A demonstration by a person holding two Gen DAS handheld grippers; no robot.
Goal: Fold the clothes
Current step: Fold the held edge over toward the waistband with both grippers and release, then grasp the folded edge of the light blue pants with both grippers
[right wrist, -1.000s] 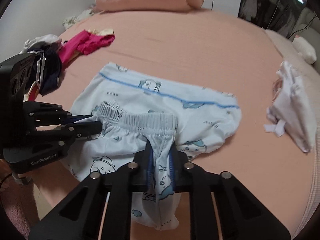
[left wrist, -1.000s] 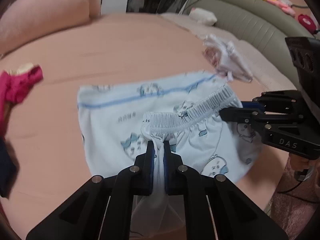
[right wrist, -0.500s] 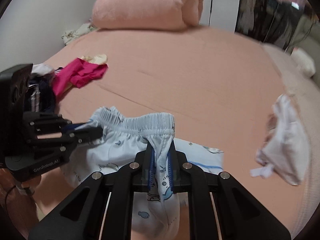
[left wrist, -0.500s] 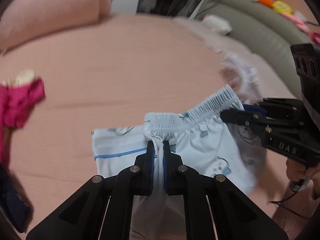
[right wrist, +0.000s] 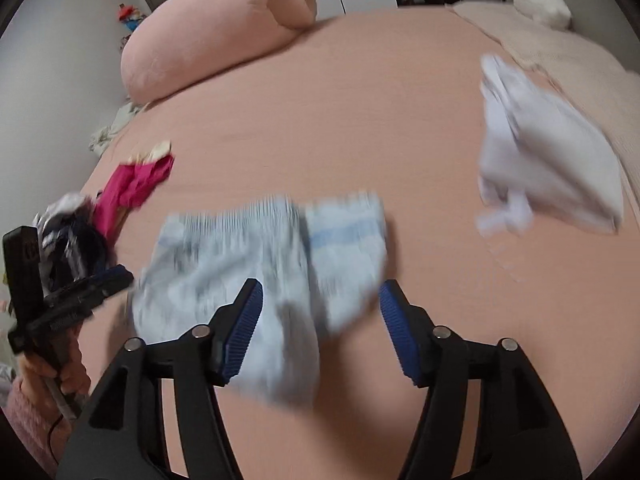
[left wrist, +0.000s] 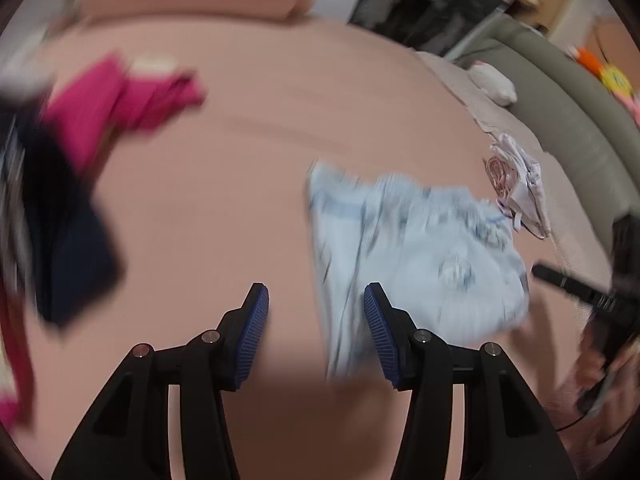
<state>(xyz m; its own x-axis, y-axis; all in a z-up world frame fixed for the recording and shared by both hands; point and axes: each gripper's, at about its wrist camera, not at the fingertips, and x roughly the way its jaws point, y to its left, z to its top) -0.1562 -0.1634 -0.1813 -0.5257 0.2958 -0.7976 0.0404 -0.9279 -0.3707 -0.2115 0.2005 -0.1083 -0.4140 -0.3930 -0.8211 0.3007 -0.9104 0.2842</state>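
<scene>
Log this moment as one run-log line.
step: release | left tongs: just opened, empty | right tongs: just opened, empty | light blue shorts: free on pink bed

The left gripper [left wrist: 316, 300] fills the bottom of its own view, black arms splayed, blue ribbed pads [left wrist: 254, 330] standing well apart after the jaws have just been opening. The right gripper [right wrist: 320, 296] sits likewise at the bottom of its view, jaws also just opened, pads [right wrist: 242, 330] parted and pressing on nothing. At lower left of the right view, a hand [right wrist: 60, 376] in a pink sleeve [right wrist: 24, 416] grips the left tool's handle.
</scene>
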